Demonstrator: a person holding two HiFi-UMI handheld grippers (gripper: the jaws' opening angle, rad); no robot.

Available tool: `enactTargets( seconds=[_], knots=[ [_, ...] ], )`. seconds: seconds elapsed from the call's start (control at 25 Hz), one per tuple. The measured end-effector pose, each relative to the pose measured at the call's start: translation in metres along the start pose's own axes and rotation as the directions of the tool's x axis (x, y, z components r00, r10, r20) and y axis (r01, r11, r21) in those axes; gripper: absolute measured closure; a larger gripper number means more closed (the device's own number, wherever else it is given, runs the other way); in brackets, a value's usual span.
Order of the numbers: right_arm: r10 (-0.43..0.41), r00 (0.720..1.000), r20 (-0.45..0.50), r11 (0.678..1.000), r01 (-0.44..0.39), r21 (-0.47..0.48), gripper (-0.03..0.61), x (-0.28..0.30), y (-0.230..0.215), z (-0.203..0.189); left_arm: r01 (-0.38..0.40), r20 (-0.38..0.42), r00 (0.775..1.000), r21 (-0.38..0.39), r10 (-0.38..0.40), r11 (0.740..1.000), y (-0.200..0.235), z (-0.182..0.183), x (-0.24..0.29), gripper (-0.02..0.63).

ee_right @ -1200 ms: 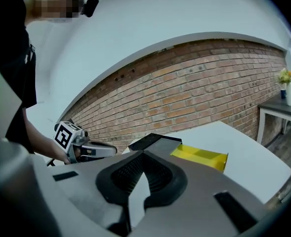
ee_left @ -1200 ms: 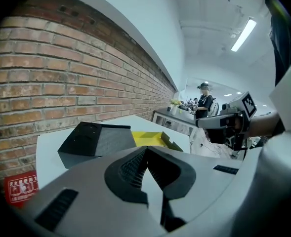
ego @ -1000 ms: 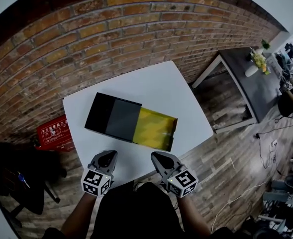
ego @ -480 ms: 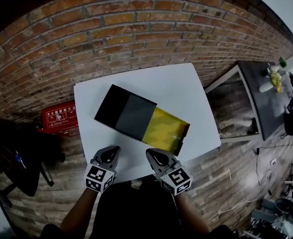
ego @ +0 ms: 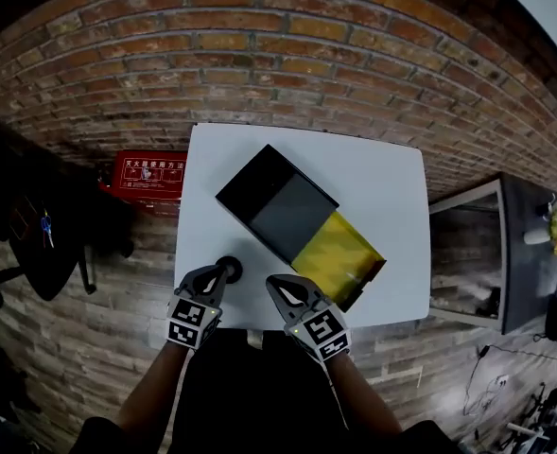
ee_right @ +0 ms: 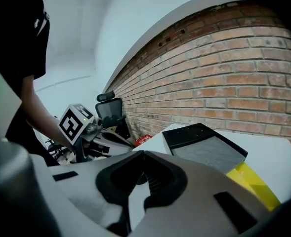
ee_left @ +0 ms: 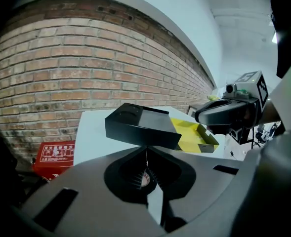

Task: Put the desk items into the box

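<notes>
On the white table [ego: 377,173] lies the black box [ego: 276,204], its yellow tray [ego: 339,253] pulled out. A red case [ego: 150,173] beside the table bears white characters that we cannot read. The left gripper [ego: 223,274] and the right gripper [ego: 273,284] point forward with jaws closed together. A small round item [ego: 231,265] sits at the left tip.
</notes>
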State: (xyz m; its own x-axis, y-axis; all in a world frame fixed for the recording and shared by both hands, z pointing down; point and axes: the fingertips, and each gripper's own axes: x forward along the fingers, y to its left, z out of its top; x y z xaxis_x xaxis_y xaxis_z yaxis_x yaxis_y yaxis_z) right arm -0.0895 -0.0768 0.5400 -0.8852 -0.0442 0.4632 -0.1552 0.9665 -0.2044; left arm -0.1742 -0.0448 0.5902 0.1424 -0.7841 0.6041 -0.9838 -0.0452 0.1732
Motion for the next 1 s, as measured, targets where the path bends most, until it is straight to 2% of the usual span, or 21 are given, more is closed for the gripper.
enactTargets(
  seconds=[0.16, 0.36, 0.64, 0.8, 1.0],
  knots=[
    [0.064, 0.997, -0.031, 0.998, -0.065, -0.011, 0.557, 0.01, 0.005, -0.008, -0.062, -0.017, 0.998, -0.039, 0.061, 0.997, 0.007, -0.015, 0.001, 0.6],
    [0.1, 0.992, -0.08, 0.995, -0.101, -0.019, 0.557, 0.021, 0.008, -0.023, -0.107, -0.034, 0.994, -0.072, 0.105, 0.992, 0.008, -0.028, 0.004, 0.595],
    [0.134, 0.985, -0.104, 0.99, -0.138, -0.03, 0.557, 0.025, 0.008, -0.03, -0.137, -0.051, 0.99, -0.097, 0.133, 0.986, 0.007, -0.039, 0.011, 0.463],
    [0.141, 0.983, -0.115, 0.989, -0.145, -0.029, 0.557, 0.026, 0.005, -0.033, -0.151, -0.067, 0.987, -0.103, 0.144, 0.983, 0.01, -0.046, 0.015, 0.429],
    [0.145, 0.981, -0.131, 0.988, -0.149, -0.027, 0.557, 0.027, 0.002, -0.039, -0.164, -0.088, 0.984, -0.105, 0.155, 0.981, 0.014, -0.055, 0.019, 0.354]
  ],
)
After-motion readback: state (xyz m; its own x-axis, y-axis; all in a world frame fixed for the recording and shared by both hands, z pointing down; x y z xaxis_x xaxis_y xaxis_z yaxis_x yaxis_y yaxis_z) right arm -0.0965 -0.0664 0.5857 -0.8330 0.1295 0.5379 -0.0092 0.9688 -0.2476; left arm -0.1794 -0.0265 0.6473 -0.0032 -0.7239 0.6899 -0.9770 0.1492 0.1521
